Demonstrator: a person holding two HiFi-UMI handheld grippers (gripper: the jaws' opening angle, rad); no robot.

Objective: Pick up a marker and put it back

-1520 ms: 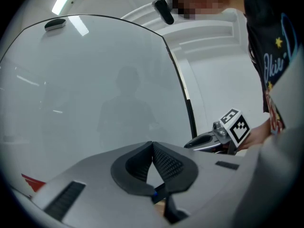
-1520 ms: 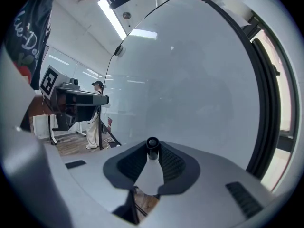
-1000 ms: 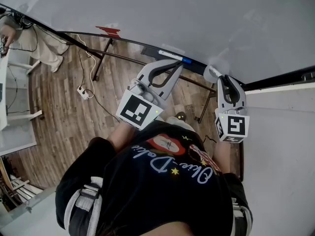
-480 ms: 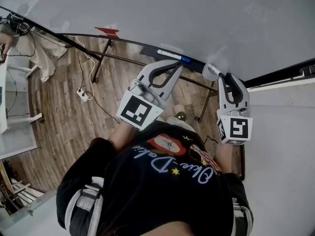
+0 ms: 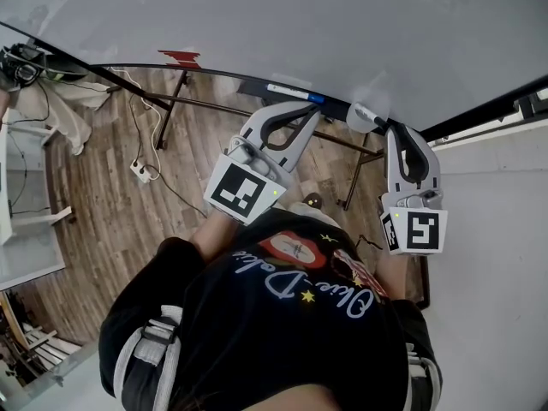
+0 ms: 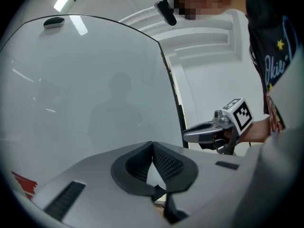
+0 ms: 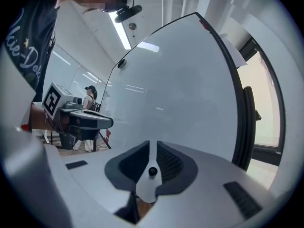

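My right gripper (image 5: 388, 129) is shut on a white marker (image 5: 366, 114) and holds it level just off the whiteboard (image 5: 342, 24). Its jaws have just been closing on the marker between them. In the right gripper view the marker's black tip (image 7: 152, 171) points at the whiteboard (image 7: 180, 80) from between the pads of the gripper (image 7: 153, 145). My left gripper (image 5: 308, 116) is shut with nothing in it and hovers by the board's tray (image 5: 257, 87). A second marker with a blue cap (image 5: 294, 92) lies on that tray. The left gripper view shows its tips (image 6: 152, 145) touching.
A red mark (image 5: 181, 57) sits on the board's lower edge at the left. The stand's metal legs (image 5: 175, 105) and cables with a power strip (image 5: 141, 169) lie on the wooden floor. A pale wall (image 5: 488, 229) is at the right. A person (image 7: 89, 98) stands far behind.
My right gripper has risen with the marker, moving up and slightly right in the head view. The left gripper has stayed put.
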